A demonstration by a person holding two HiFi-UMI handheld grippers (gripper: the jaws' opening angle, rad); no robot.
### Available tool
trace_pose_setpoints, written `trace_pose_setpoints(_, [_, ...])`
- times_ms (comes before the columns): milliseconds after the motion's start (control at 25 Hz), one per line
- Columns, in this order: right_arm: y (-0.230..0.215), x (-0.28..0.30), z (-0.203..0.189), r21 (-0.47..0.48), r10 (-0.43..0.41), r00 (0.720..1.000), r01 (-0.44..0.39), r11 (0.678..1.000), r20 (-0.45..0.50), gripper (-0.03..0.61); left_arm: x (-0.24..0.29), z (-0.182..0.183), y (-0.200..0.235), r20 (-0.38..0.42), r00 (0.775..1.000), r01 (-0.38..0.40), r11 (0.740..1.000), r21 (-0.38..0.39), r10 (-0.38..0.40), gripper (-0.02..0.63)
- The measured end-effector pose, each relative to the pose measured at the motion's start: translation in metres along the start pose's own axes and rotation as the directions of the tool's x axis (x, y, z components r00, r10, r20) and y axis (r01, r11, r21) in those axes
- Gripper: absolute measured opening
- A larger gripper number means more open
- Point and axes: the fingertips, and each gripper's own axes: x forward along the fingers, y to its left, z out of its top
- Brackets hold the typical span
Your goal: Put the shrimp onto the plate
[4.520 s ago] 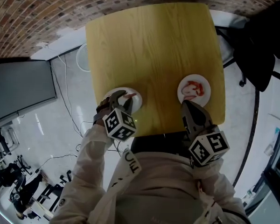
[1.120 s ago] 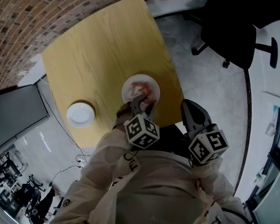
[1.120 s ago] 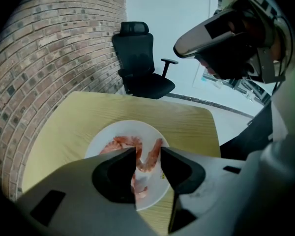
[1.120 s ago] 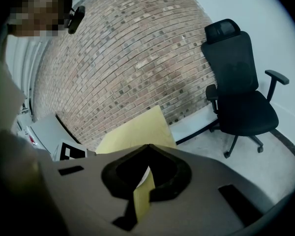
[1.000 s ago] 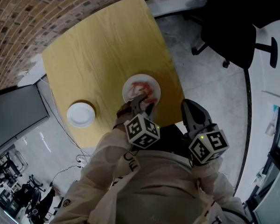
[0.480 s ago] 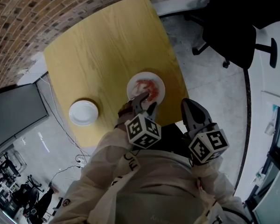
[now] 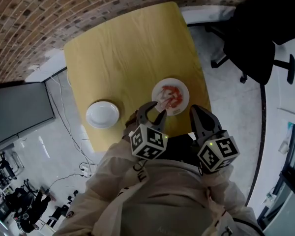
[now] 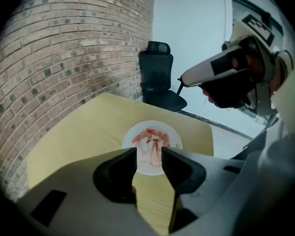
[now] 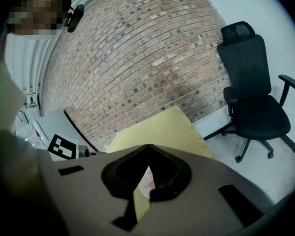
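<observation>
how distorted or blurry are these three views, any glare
Head view: fisheye curves the table edges, glare streaks on the floor. Left gripper view: dark round vignette, shrimp slightly soft. Right gripper view: brick wall bulges, corners black.

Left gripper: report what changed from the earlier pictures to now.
The left gripper took a shrimp off the empty plate and carried it to the shrimp plate. It let go and pulled back. Its jaws have just been opening, with nothing between them. The right gripper stayed shut and idle, and both plates kept their spots on the table.
</observation>
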Motion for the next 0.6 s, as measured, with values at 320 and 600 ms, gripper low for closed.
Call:
trace_pose_setpoints(320, [0.076, 0.017, 0.041, -0.111, 0.089, 0.995, -0.085, 0.990, 0.036, 0.024, -0.077, -0.002, 0.057, 0.093, 0.987, -0.120, 0.986, -0.118, 0.131, 0.140])
trace_pose_setpoints(600, [0.131, 0.018, 0.078, -0.205, 0.134, 0.986, -0.112, 0.972, 0.094, 0.024, -0.163, 0.003, 0.102, 0.262, 0.927, -0.215, 0.952, -0.220, 0.270, 0.082])
